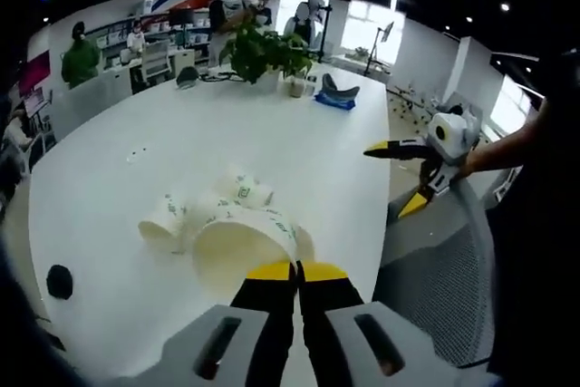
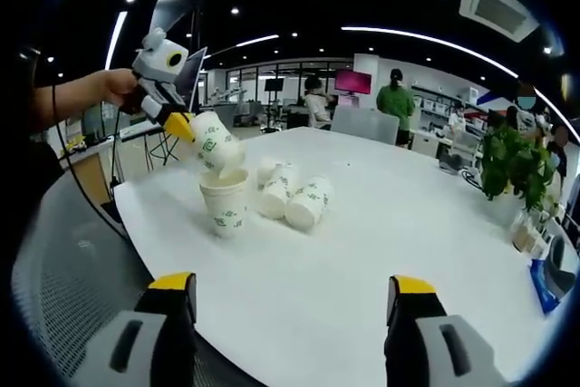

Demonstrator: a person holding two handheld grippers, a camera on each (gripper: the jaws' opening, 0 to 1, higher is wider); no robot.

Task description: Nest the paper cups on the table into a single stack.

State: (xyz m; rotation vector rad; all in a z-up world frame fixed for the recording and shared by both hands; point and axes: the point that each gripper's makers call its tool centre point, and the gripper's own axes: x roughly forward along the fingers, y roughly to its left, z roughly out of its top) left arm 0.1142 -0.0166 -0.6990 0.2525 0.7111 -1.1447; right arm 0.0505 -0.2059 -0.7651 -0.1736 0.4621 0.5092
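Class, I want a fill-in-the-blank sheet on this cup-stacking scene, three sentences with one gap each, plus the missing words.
1. The left gripper holds a paper cup over a cup that stands ____ on the white table.
2. The right gripper's fingers are ____.
3. The other loose cups beside the standing cup lie on their ____.

Missing words: upright; open; sides

Five paper cups (image 2: pixel 224 208) show in the right gripper view: one held, one upright, three lying on the bench (image 2: pixel 381 242).
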